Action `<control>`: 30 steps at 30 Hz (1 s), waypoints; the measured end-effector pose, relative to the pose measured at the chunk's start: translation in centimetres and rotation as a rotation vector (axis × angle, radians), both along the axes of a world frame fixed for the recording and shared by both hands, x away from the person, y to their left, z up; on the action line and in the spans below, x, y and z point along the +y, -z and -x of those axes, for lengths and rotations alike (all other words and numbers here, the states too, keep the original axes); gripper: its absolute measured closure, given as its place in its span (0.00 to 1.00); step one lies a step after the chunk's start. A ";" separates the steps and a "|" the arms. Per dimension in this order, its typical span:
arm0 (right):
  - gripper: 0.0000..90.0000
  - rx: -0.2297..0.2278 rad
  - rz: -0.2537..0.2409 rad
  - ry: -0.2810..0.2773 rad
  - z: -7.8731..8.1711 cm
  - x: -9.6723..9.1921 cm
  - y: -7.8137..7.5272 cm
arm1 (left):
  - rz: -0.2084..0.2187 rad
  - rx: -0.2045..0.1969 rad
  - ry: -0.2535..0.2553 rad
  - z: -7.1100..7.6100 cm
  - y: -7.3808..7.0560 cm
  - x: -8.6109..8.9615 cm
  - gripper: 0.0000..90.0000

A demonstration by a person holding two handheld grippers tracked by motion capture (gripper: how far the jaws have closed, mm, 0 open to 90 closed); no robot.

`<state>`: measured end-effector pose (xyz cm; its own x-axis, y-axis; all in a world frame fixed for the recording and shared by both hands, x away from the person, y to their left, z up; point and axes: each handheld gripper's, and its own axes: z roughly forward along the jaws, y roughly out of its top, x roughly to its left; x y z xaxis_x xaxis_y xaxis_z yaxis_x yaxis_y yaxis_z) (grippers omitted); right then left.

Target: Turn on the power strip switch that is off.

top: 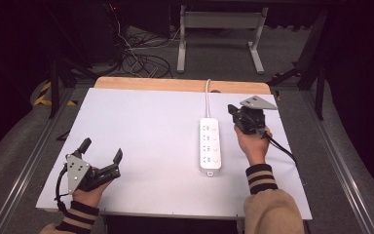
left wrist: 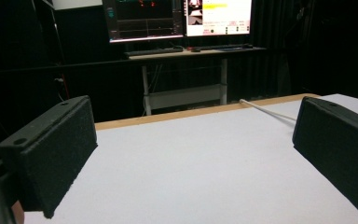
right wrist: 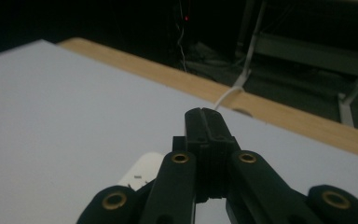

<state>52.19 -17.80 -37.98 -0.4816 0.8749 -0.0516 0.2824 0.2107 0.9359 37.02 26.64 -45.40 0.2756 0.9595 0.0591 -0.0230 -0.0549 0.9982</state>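
Power strip (top: 210, 144) cord (top: 207, 97) cut off at far edge. R gripper (top: 232, 110) jaws closed, empty, beside strip. L gripper (top: 102, 150) wide open, empty, bare white board (top: 141, 131) ahead.

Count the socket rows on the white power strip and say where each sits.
4. On the power strip they run in one line along its length: one nearest the cord end, two in the middle, one nearest the person.

White power strip (top: 210, 144) on white table (top: 146, 126); black grippers; tan sleeves (top: 272, 207), dark stripes.

no legible text, labels or numbers
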 end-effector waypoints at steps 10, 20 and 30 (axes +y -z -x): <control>1.00 -0.245 -0.116 -0.060 7.9 -4.9 -1.7 | 0.000 -0.003 -0.019 0.1 0.0 0.2 0.00; 1.00 -0.462 -0.156 -0.024 13.0 -8.8 1.0 | 0.000 -0.016 -0.021 0.1 -0.1 0.0 0.00; 1.00 -0.421 -0.170 -0.008 12.3 -9.1 2.9 | 0.002 -0.017 -0.022 0.3 -0.2 0.3 0.00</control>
